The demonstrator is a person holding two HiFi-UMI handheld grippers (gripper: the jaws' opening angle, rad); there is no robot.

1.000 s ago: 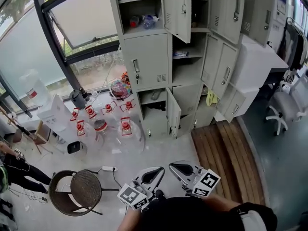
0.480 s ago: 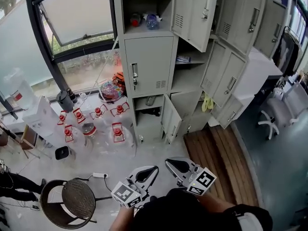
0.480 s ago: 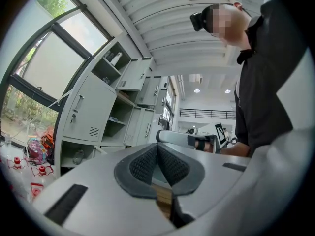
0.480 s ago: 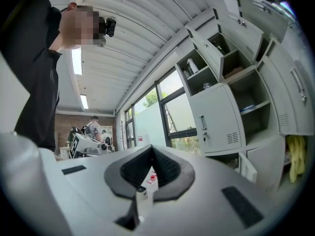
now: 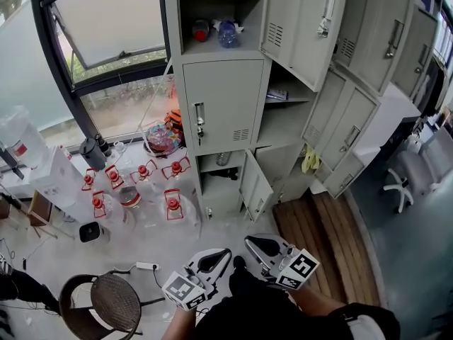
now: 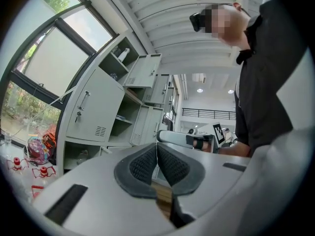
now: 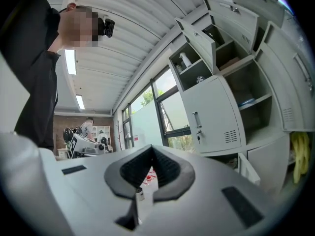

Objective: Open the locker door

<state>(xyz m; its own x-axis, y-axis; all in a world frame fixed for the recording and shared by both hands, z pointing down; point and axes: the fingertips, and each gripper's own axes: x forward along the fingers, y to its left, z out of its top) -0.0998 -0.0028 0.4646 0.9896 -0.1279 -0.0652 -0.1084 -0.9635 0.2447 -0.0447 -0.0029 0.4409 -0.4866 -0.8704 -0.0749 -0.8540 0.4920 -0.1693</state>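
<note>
The grey locker bank fills the upper middle of the head view. One middle door (image 5: 221, 105) is closed, with a vertical handle (image 5: 199, 119) and a key on its left side. Both grippers are held low, close to the person's body and well short of the lockers. My left gripper (image 5: 224, 253) is shut with nothing between its pads. My right gripper (image 5: 250, 241) is likewise shut and empty. The closed door (image 6: 96, 109) lies left of the jaws in the left gripper view, and the same door (image 7: 211, 114) lies to the right in the right gripper view.
Several locker doors hang open, one at upper right (image 5: 301, 20) and a low one (image 5: 255, 183). Water bottles with red caps (image 5: 134, 183) cover the floor at left. A round stool (image 5: 106, 299), a power strip (image 5: 145, 266), a wooden platform (image 5: 325, 239) and an office chair (image 5: 410, 176) are nearby.
The person has stepped closer to the lockers, which now look larger and more central. Both grippers moved along with the body and stayed shut.
</note>
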